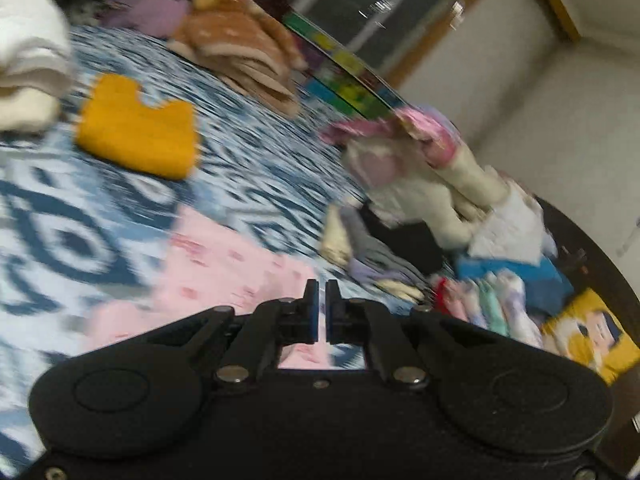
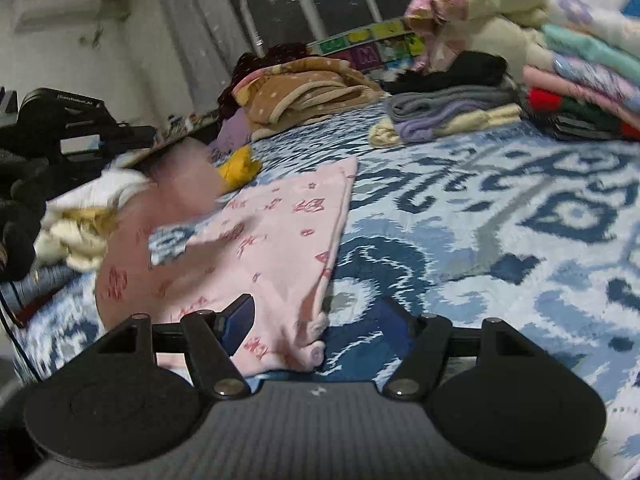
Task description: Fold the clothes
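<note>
My left gripper (image 1: 322,296) is pinched together over the pink garment (image 2: 276,240) lying on the bed (image 2: 500,220); right gripper (image 2: 320,316) gapes wide at its hem. Folded stacks (image 2: 580,76), yellow cloth (image 1: 138,128) and blanket (image 2: 304,88) crowd around.

The pink garment (image 2: 276,240) is soft matt cloth with a red printed pattern. The bedspread (image 2: 500,248) is matt woven cloth in blue and white. The yellow folded piece (image 1: 136,128) looks thick and fuzzy. Both tongs (image 1: 322,308) (image 2: 316,320) are matt black plastic with shiny metal rivets.
</note>
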{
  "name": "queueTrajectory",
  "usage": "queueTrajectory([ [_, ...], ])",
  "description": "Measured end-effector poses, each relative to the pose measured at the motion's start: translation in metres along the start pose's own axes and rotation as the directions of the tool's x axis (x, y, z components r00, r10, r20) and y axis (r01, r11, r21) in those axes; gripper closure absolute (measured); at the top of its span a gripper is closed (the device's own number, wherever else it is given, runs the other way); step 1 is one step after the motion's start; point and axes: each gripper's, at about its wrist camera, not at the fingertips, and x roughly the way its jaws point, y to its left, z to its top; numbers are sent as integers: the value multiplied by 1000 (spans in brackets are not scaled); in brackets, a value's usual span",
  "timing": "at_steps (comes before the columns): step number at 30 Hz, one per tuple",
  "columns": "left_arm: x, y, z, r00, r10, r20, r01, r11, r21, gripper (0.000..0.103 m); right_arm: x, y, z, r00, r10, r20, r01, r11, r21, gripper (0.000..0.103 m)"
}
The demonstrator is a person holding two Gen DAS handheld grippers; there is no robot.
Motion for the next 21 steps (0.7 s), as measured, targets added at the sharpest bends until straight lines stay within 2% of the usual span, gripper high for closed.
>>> queueTrajectory([
  [5, 48, -49, -32, 992, -49, -118, 58, 996, 71, 103, -6, -39, 5, 999, -23, 34, 15, 973, 231, 35],
  [6, 57, -57, -39, 986, -53, -157, 68, 994, 88, 103, -8, -48, 5, 999, -32, 41, 19, 961, 276, 35],
  [8, 74, -70, -53, 966, -63, -250, 96, 988, 122, 93, -11, -62, 5, 998, -40, 53, 19, 938, 347, 35],
  [9, 81, -76, -59, 959, -47, -279, 89, 986, 143, 59, -12, -68, 5, 998, -39, 58, 14, 926, 377, 35],
  [10, 85, -81, -65, 956, -12, -292, 63, 984, 167, 16, -12, -72, 5, 997, -46, 62, 18, 918, 397, 35],
  [11, 87, -85, -69, 958, 26, -284, 30, 981, 192, 6, -12, -74, 5, 996, -55, 63, 25, 916, 401, 34],
  [14, 82, -89, -75, 968, 150, -202, -95, 962, 258, 3, -10, -73, 6, 996, -53, 67, 22, 918, 397, 31],
  [17, 84, -87, -72, 948, 273, -165, -223, 938, 266, 0, -9, -71, 7, 997, -37, 67, 8, 921, 389, 31],
  [19, 80, -79, -66, 940, 293, -173, -253, 942, 219, 0, -9, -70, 7, 998, -31, 62, 4, 921, 390, 31],
  [21, 71, -71, -63, 943, 291, -161, -264, 949, 172, 0, -9, -70, 7, 997, -44, 59, 18, 923, 386, 30],
])
